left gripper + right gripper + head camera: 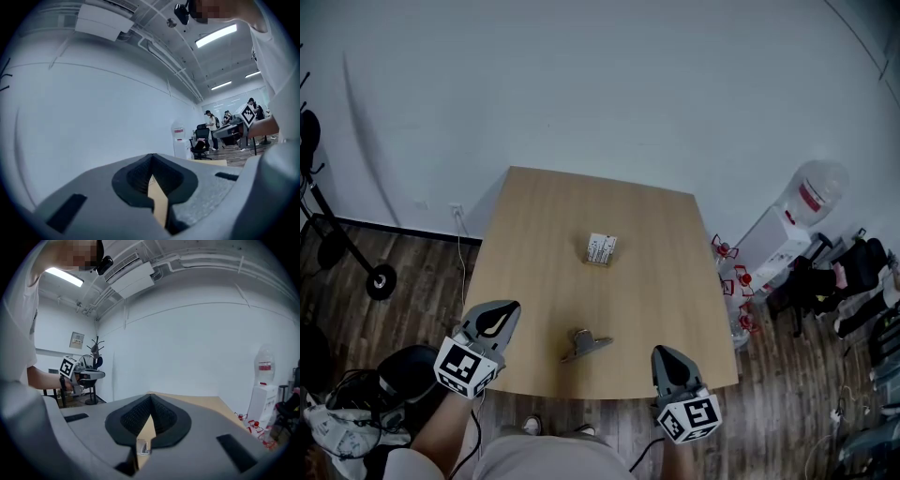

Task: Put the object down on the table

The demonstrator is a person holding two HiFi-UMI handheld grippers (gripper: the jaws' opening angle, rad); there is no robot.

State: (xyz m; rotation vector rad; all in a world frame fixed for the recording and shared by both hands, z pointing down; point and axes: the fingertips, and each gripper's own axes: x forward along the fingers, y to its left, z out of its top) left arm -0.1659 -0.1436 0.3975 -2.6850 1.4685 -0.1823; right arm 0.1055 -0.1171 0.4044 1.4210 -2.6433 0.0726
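The counter (534, 234) is pale, smooth, matt wood. The object (584, 345) on it looks like dull grey metal. The left hand-held gripper (510, 310) and right hand-held gripper (662, 353) are matt grey plastic.

The table (534, 216) lies open around a small box (601, 249) and a metal clip (584, 345)

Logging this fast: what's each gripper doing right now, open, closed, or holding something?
Left gripper: closed, holding nothing.
Right gripper: closed, holding nothing.
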